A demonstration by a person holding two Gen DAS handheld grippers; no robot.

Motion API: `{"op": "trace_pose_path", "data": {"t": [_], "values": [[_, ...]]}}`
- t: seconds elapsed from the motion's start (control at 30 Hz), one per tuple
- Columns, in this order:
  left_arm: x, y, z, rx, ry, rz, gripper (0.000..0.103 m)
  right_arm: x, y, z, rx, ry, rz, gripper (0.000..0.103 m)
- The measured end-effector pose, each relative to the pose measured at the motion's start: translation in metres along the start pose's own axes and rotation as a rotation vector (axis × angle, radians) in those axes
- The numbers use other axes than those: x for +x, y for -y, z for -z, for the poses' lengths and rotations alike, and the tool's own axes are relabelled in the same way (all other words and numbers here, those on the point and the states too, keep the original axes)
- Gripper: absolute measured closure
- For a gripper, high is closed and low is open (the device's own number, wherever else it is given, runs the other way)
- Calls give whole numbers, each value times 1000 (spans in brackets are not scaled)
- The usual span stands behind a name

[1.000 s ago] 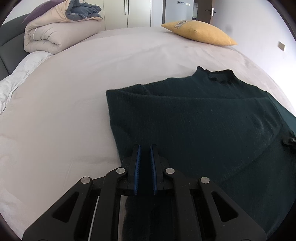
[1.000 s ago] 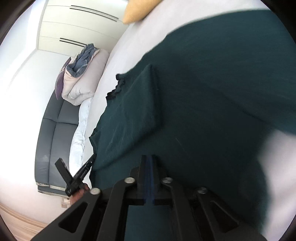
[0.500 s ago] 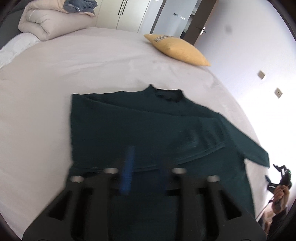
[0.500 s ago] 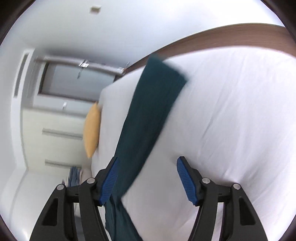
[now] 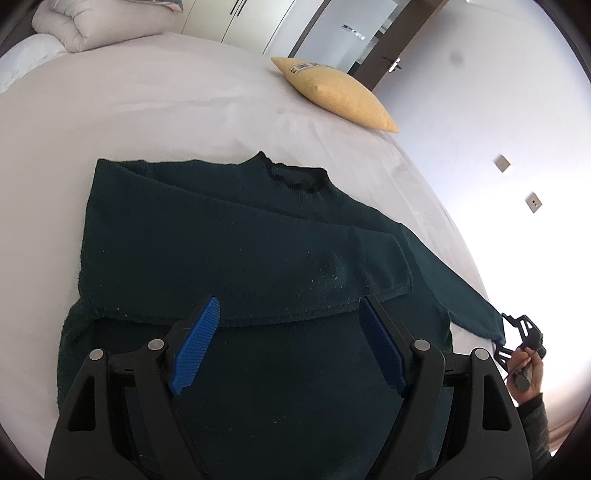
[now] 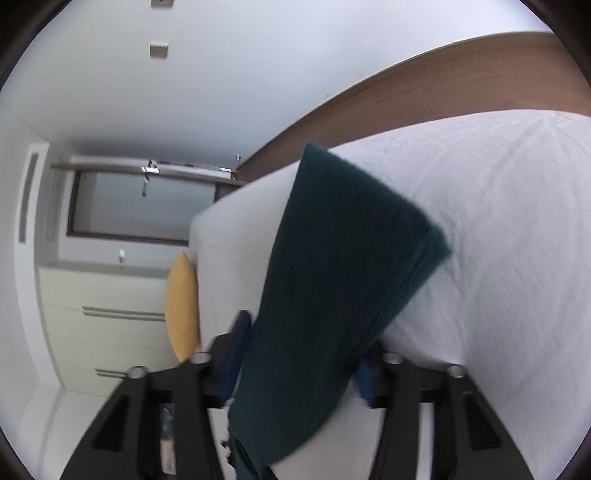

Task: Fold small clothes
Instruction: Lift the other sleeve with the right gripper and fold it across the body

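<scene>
Over the sweater (image 5: pixel 236 258), left hand-held gripper (image 5: pixel 288 345) gapes empty; right hand-held gripper (image 6: pixel 299 360) closing around its sleeve (image 6: pixel 343 258)

One dark green sweater (image 5: pixel 236 258), one yellow pillow (image 5: pixel 340 96), one folded duvet (image 5: pixel 92 26), two hand-held grippers (image 5: pixel 288 347)

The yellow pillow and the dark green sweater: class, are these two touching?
Apart. The left wrist view shows the yellow pillow lying well beyond the collar of the dark green sweater, with a bare stretch of the bed sheet between them.
</scene>
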State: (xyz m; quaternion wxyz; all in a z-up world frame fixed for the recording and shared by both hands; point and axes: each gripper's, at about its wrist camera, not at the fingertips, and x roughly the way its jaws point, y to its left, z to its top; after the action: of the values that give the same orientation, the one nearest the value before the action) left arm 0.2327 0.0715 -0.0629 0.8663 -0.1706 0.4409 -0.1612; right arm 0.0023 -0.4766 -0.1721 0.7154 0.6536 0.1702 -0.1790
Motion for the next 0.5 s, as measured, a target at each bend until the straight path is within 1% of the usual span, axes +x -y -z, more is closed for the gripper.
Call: {"op": "trace_pose_path", "data": {"t": [0.03,0.07,0.1,0.13,0.17,0.3,0.4,0.43,0.47,0.5], "values": [[1,-1,1,-2,-2,0,26,2,3,1,-4,-3,0,70],[1,-3,1,-5,-4,0,26,3,3,2,-23,-8,9,79],[4,-5,1,-10,-9,1,26,3,2,0,-41,-10,22,86],[5,-7,1,-16,-11,4,26,2,0,2,-60,-9,30,88],[6,-9,2,-24,-14,9,26,0,-2,2,-77,-6,36,91],[9,-17,2,-55,-19,33,26,5,-31,6,-179,27,100,93],[9,-19,-1,-56,-16,48,26,8,-69,18,-298,60,148,93],[10,-20,-4,-61,-14,59,26,11,-86,27,-353,64,159,93],[10,-20,-6,-68,-12,72,26,19,-110,45,-431,60,166,93],[10,-22,-9,-81,-7,91,26,25,-127,57,-484,54,166,93]]}}
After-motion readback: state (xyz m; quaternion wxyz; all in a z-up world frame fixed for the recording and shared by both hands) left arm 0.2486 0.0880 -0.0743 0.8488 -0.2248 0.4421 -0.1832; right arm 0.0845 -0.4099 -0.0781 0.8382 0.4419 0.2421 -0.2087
